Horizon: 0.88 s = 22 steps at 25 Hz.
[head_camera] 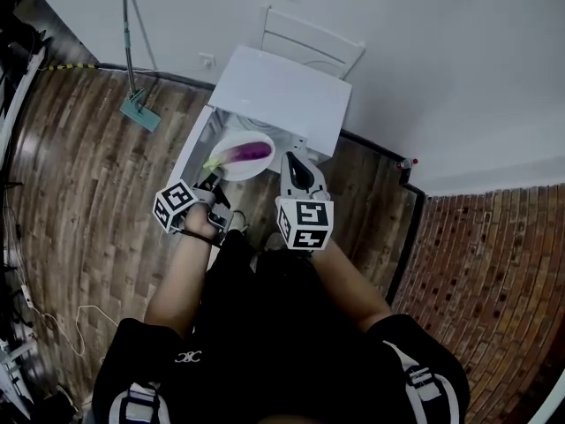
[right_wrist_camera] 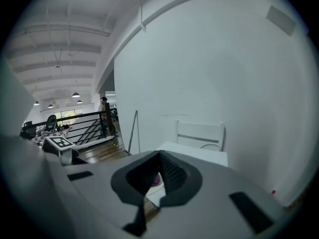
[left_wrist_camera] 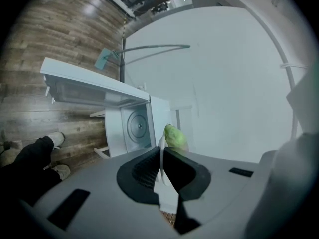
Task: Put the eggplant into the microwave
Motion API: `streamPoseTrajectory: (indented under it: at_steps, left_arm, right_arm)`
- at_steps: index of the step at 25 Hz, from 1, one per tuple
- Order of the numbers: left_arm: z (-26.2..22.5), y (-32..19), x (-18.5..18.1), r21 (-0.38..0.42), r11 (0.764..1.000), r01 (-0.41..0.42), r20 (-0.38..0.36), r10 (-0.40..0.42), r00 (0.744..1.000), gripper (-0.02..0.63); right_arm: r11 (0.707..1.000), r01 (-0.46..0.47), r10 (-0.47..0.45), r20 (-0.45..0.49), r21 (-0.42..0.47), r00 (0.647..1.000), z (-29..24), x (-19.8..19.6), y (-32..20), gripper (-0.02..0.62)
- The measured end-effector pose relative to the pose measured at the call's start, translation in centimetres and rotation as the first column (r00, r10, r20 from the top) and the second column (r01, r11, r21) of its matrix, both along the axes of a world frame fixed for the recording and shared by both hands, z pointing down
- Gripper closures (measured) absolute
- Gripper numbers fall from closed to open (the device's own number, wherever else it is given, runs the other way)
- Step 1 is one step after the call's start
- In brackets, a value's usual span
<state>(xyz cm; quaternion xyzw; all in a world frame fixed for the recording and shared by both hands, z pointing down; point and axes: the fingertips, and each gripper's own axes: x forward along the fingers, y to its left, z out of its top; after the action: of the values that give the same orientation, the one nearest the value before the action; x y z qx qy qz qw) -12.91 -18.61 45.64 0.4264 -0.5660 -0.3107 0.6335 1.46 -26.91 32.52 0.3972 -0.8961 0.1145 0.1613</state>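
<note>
eggplant (head_camera: 247,152) lay lengthwise on a white plate (head_camera: 240,172), with its green stem at the plate's left edge and its purple body reaching toward the right edge. the plate hung just in front of the open microwave (head_camera: 282,91), not yet inside. left gripper (left_wrist_camera: 160,156) was clenched on the plate's thin rim, right beside the stem. right gripper (right_wrist_camera: 159,156) had its jaws pressed together on nothing and hovered just beside the plate's right edge.

by its looks the eggplant would be light, smooth-skinned and round enough to roll. the plate looked stiff, slick and breakable, and held by one edge it would want to tip. the rim seemed the best place to hold, with a second support at the opposite edge to keep the plate level.

the microwave sat low, near the wooden floor (head_camera: 79,193). its door (left_wrist_camera: 89,91) was swung wide to the left, and the round turntable (left_wrist_camera: 138,126) showed inside. the door and the cavity's frame were what the plate had to clear. a white chair (head_camera: 311,42) stood behind the microwave against the wall. a mop (head_camera: 139,109) leaned well apart at the left.
</note>
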Motion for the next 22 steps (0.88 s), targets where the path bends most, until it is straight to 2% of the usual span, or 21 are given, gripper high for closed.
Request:
streamPoseTrajectory:
  at_steps: [5, 10, 18, 22]
  left_arm:
    - [3.7, -0.7, 0.3, -0.005, 0.999, 0.051, 0.005, -0.051, 0.999, 0.586]
    - [11.6, -2.2, -0.6, -0.006, 0.997, 0.076, 0.013, -0.076, 0.997, 0.586]
    - [23.8, -7.8, -2.6, 0.111, 0.987, 0.115, 0.023, -0.118, 0.993, 0.586]
    - [26.9, -10.7, -3.0, 0.200, 0.973, 0.119, -0.055, -0.110, 0.992, 0.583]
  right_arm:
    - [0.999, 0.049, -0.050, -0.008, -0.007, 0.999, 4.4, -0.6, -0.5, 0.586]
    - [0.997, 0.068, -0.068, 0.020, 0.030, 0.997, 11.7, -1.4, -0.8, 0.586]
    - [0.992, 0.083, -0.093, 0.110, 0.095, 0.990, 26.5, -3.3, -4.2, 0.586]
    - [0.986, 0.081, -0.098, 0.115, 0.144, 0.989, 31.9, -4.1, -5.5, 0.586]
